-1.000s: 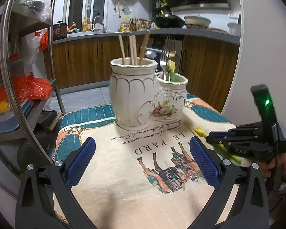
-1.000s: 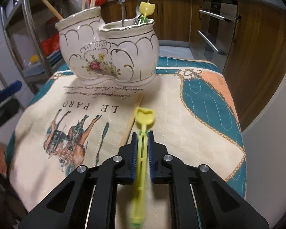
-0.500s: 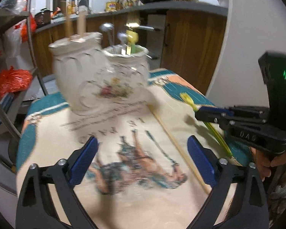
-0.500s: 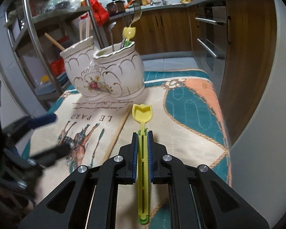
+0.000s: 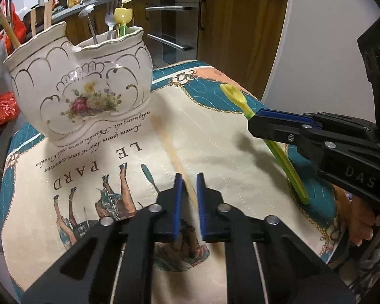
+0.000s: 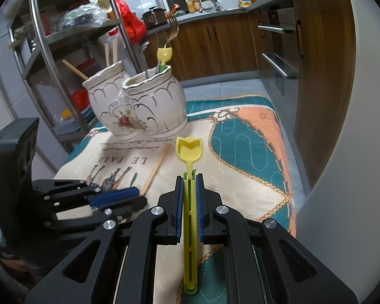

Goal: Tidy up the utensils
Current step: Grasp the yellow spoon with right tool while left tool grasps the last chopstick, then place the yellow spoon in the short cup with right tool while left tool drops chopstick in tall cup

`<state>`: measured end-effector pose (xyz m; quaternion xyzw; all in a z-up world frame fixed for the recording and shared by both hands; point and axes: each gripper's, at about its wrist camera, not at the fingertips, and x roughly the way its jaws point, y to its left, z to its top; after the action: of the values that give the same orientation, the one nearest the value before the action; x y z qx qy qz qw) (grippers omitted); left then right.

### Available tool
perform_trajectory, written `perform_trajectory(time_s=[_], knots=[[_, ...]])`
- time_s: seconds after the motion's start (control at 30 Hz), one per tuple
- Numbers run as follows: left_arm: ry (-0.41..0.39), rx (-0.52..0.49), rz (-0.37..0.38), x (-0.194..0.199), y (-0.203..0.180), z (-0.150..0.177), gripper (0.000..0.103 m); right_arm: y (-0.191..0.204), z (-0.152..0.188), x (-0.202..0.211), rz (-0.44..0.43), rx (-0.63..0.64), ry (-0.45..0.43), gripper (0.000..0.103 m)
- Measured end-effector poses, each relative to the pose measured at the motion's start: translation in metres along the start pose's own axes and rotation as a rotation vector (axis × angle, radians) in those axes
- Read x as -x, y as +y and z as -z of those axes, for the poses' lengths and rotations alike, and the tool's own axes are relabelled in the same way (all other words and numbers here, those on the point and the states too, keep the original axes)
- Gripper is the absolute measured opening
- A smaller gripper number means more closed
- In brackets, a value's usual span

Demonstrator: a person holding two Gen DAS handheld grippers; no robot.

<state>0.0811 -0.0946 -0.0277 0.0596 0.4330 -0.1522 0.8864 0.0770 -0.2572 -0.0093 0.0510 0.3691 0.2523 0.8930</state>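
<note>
A white ceramic two-pot holder (image 5: 81, 93) (image 6: 139, 109) stands at the back of the printed cloth (image 5: 240, 164), with wooden sticks in one pot and forks plus a yellow spoon in the other. A wooden chopstick (image 5: 169, 147) (image 6: 155, 168) lies on the cloth, blurred in the left wrist view. My left gripper (image 5: 189, 177) (image 6: 139, 197) is closing on its near end, and the stick sits between the blue pads. My right gripper (image 6: 189, 177) (image 5: 253, 119) is shut on a yellow-green tulip-tipped spoon (image 6: 189, 149) (image 5: 234, 95), held above the cloth's right side.
A metal shelf rack (image 6: 71, 38) with bags stands left of the table. Wooden kitchen cabinets (image 6: 316, 63) and a counter run behind and to the right. The cloth's right edge (image 6: 288, 177) lies close to the table's edge.
My left gripper swung right and down over the chopstick, and its wide jaws came together around it. My right gripper kept its hold on the yellow spoon and moved slightly.
</note>
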Motion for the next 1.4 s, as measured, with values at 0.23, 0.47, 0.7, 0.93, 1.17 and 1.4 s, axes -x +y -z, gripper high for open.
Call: perform_trajectory(time_s=[0.23, 0.47, 0.7, 0.93, 1.17, 1.4], knots=[[0.027, 0.009, -0.008, 0.01, 0.024, 0.0, 0.006, 0.004, 0.0, 0.002, -0.018, 0.011, -0.009, 0.011], [0.009, 0.01, -0.022, 0.004, 0.026, -0.001, 0.007, 0.015, 0.0, 0.005, -0.035, 0.039, -0.053, 0.011], [-0.084, -0.024, 0.045, 0.032, 0.038, 0.005, 0.006, 0.024, -0.003, 0.021, -0.032, 0.063, -0.157, 0.011], [-0.303, -0.049, 0.063, 0.114, 0.075, 0.022, 0.006, 0.043, -0.014, 0.031, -0.008, 0.097, -0.262, 0.011], [-0.533, -0.016, 0.039, 0.169, 0.116, -0.001, 0.006, 0.061, -0.061, 0.025, -0.007, 0.119, -0.328, 0.011], [-0.667, 0.098, 0.079, 0.162, 0.168, -0.054, 0.006, 0.071, -0.105, 0.012, -0.024, 0.126, -0.387, 0.011]])
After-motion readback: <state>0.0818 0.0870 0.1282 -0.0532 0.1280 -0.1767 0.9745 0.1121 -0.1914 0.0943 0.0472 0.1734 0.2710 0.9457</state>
